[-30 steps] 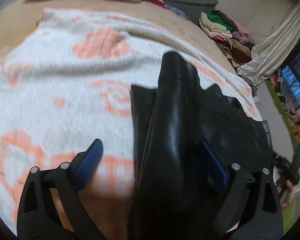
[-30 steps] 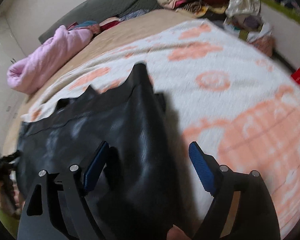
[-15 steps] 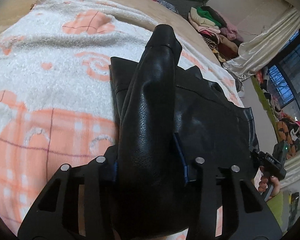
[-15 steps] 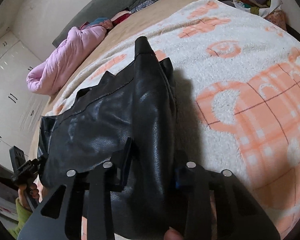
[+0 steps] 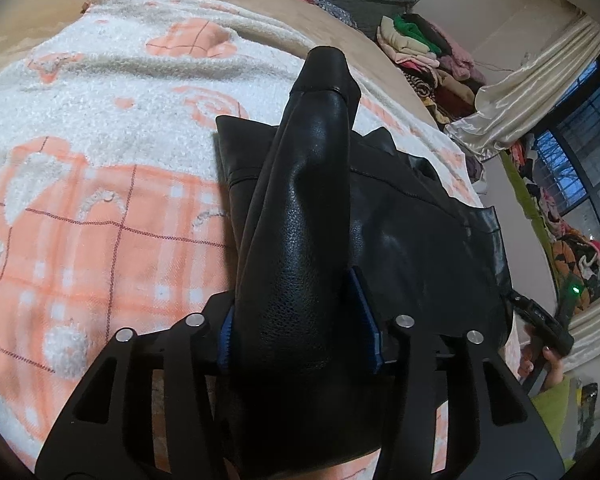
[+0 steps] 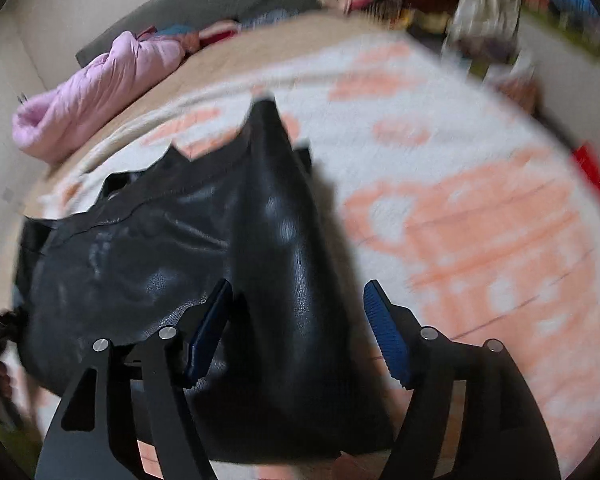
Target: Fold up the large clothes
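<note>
My left claw [image 5: 300, 320] is clamped on the raised ridge of a black leather jacket [image 5: 400, 232], its blue pads [image 5: 364, 312] pressed against either side of the sleeve fold [image 5: 308, 208] that runs away from the claw toward the cuff; its jaws have just eased a little wider yet the leather between them looks pinched. I hold it there, I judge, to keep that fold gathered while the other side is reset. My right claw [image 6: 300, 328] has just been opening: its pads stand apart, the left one close by the ridge and the right one clear of it, so the leather lies loose between them, not gripped. The jacket spreads flat beyond and beside both claws on a white and orange blanket [image 5: 100, 208] over the bed, where a large garment has room to be folded. A pink quilt [image 6: 96, 88] is bundled far ahead of the right claw. I can read no brand, label or writing anywhere.
</note>
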`<state>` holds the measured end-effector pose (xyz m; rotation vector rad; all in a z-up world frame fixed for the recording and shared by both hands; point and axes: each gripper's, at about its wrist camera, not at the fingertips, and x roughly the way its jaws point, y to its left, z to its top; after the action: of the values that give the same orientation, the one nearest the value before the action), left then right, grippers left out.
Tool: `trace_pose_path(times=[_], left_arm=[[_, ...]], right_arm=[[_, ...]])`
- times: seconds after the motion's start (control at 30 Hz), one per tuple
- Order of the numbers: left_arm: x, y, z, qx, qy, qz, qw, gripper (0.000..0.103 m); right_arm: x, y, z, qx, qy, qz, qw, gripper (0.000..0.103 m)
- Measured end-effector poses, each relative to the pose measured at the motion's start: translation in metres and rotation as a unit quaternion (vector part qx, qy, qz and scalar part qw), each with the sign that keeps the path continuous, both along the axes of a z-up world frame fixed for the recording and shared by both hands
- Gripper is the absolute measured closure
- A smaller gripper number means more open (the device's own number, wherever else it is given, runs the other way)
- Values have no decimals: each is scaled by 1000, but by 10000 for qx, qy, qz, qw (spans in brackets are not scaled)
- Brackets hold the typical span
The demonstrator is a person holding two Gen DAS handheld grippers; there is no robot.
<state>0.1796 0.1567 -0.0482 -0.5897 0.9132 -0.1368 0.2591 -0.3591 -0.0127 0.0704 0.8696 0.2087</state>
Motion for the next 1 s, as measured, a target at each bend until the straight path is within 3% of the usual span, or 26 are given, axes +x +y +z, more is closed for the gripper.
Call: trace_pose_path(times=[0.07, 0.17, 0.2, 0.23, 0.27, 0.3, 0.37, 0.6, 0.73, 0.83, 0.93, 1.0], left_arm=[[2, 3, -1, -61, -12, 1, 10000, 59], [2, 7, -3, -114, -16, 10, 9999, 54], [1, 9, -3, -82, -28, 24, 10000, 53], [1, 10, -2, -47, -37, 42, 10000, 51], [1, 10, -1, -5, -43, 64, 10000, 47], [1, 12, 0, 69, -58, 105, 9999, 43], [0, 13, 4, 170, -84, 135, 9997, 34], [-1, 18, 10, 487, -108, 267, 9984, 18], [4, 19, 4, 424, 3, 245, 9988, 17], [11, 20, -2, 262, 84, 216, 9994, 16], [17, 19, -3, 250, 107, 169, 9995, 15], [19, 16, -3, 262, 111, 130, 9995, 15]], right_arm=[[-21, 9, 20, -289, -575, -48, 9979, 36], [-51, 36, 43, -133, -1207, 500, 9913, 37], [-61, 51, 46, -62, -1293, 763, 9886, 40], [-68, 63, 45, -35, -1300, 968, 9868, 50], [-72, 76, 43, -51, -1259, 1146, 9854, 63], [-78, 93, 38, -102, -1160, 1367, 9838, 67], [-82, 116, 29, -202, -993, 1670, 9807, 67], [-87, 164, -5, -445, -429, 1962, 9786, 67], [-77, 171, -31, -486, -87, 1858, 9813, 66], [-70, 166, -40, -203, 83, 1850, 9825, 66], [-66, 165, -28, -96, 192, 1891, 9817, 70], [-62, 163, -4, 45, -181, 1829, 9830, 73]])
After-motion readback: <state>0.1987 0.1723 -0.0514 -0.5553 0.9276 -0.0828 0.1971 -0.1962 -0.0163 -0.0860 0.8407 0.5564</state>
